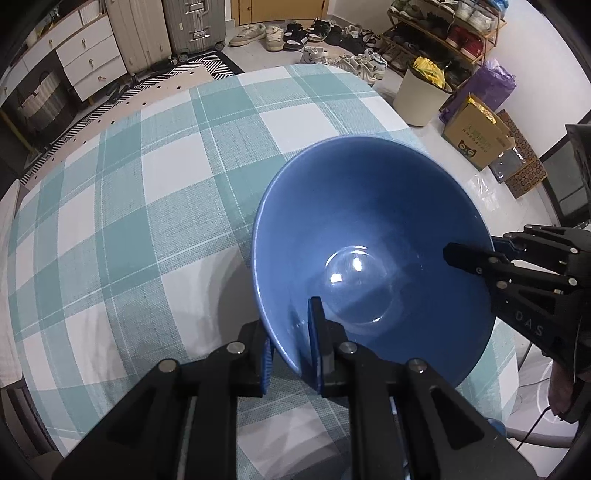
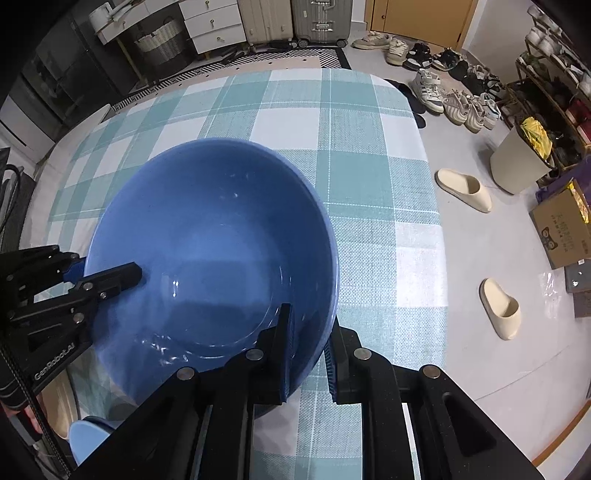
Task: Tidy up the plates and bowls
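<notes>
A large blue bowl [image 1: 369, 229] [image 2: 214, 236] sits over the teal-and-white checked tablecloth [image 1: 147, 192] [image 2: 369, 155], held by both grippers on opposite sides of its rim. My left gripper [image 1: 291, 354] [image 2: 110, 275] is shut on the near wall, one blue pad inside and one outside. My right gripper [image 2: 310, 350] [image 1: 480, 251] is shut on the opposite rim in the same way. The bowl holds nothing. I cannot tell whether its base touches the cloth. A pale blue dish [image 2: 88, 439] shows in part at the bottom left of the right wrist view.
The table edge [image 2: 436, 206] drops to a pale floor with two cream slippers [image 2: 465, 188], a row of shoes [image 2: 443, 92], a cream bin [image 1: 421, 96] and a cardboard box [image 1: 476, 136]. Suitcases [image 1: 192, 26] and white drawers [image 1: 88, 55] stand at the back.
</notes>
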The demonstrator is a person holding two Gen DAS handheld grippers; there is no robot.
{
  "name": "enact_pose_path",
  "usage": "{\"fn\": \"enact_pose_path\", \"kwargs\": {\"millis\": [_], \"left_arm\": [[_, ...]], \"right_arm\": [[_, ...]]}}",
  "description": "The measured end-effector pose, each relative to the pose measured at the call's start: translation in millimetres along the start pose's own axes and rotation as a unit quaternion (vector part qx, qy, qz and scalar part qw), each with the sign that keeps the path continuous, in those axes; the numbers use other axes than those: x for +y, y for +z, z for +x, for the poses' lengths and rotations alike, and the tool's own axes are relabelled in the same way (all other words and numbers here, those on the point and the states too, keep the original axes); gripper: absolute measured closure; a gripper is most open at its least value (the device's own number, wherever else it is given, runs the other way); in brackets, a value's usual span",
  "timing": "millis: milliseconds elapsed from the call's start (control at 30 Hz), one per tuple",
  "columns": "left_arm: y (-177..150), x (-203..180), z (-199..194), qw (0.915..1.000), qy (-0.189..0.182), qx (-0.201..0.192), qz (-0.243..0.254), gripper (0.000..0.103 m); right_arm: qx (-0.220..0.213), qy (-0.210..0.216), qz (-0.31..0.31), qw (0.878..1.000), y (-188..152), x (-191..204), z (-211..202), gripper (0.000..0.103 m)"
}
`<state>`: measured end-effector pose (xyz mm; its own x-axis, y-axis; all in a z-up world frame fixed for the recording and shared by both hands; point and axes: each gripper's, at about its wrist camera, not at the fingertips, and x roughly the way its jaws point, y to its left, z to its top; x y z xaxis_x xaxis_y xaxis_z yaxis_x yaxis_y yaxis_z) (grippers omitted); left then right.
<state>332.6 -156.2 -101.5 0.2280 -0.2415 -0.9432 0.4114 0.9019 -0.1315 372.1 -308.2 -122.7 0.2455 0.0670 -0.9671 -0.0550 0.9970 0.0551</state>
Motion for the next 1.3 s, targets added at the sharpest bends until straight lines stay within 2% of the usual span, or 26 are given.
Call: {"fn": "enact_pose_path", "kwargs": {"millis": [233, 500, 833, 1167, 1300], "left_arm": [[-0.6, -1.8, -27.3, 0.9997, 0.0, -0.025, -0.003, 0.088], [-21.8, -4.9, -79.8, 0.9975, -0.015, -0.069, -0.006, 0.087], [-68.6, -13.7, -125.9, 0.9949, -0.016, -0.1, -0.005, 0.087], [-121.7, -16.4, -142.0, 0.9934, -0.029, -0.11, -0.013, 0.087], [-142.7, -27.5, -138.3, 0.9929, 0.014, -0.118, 0.014, 0.084]], "right_arm": [[-0.039, 0.002, 0.005, 0.999, 1.9, 0.4, -32.6, 0.088], [-0.094, 0.004, 0.001, 0.996, -11.1, 13.9, -98.2, 0.088], [-0.119, -0.007, -0.016, 0.993, -60.2, 41.3, -147.6, 0.088], [-0.144, -0.008, -0.033, 0.989, -120.9, 74.2, -188.1, 0.088], [-0.139, 0.011, -0.026, 0.99, -143.5, 79.6, -183.3, 0.088]]}}
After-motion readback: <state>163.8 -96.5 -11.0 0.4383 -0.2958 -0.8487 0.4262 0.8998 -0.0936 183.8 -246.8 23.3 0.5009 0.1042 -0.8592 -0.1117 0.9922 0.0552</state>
